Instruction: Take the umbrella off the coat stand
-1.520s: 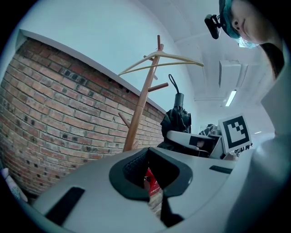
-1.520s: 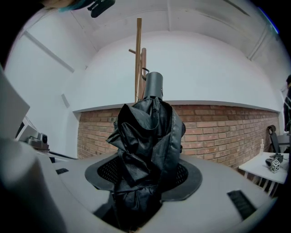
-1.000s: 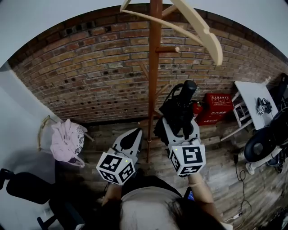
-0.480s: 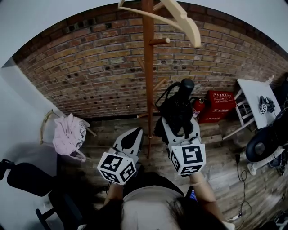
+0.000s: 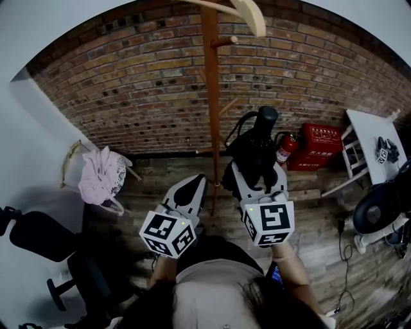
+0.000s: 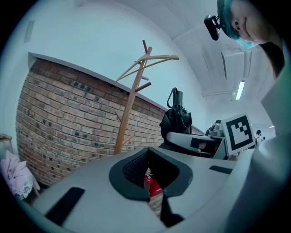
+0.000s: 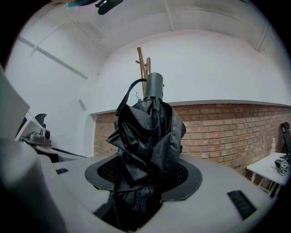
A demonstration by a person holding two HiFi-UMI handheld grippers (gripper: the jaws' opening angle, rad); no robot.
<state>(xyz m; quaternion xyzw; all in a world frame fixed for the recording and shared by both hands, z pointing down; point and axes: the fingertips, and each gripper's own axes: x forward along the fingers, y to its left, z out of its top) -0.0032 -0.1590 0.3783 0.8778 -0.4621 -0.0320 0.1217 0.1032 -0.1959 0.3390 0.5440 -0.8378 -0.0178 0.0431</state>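
Both grippers have drawn back a little from the stand (image 5: 210,96), and its hanger (image 5: 247,13) now sits nearer the top edge of the head view. The umbrella (image 5: 255,151), black and folded, stands upright in the right gripper (image 5: 258,178), whose jaws clamp the crumpled canopy, with the handle and strap loop uppermost. It is off the stand, apart from the pole and to its right. The left gripper (image 5: 191,187) is just beside it, jaws closed together on nothing. Behind runs a brick wall (image 5: 128,83). An extinguisher (image 5: 284,149) and a red box (image 5: 321,146) are at its foot, with a table (image 5: 376,138) further right and a pink cloth (image 5: 99,183) far left.
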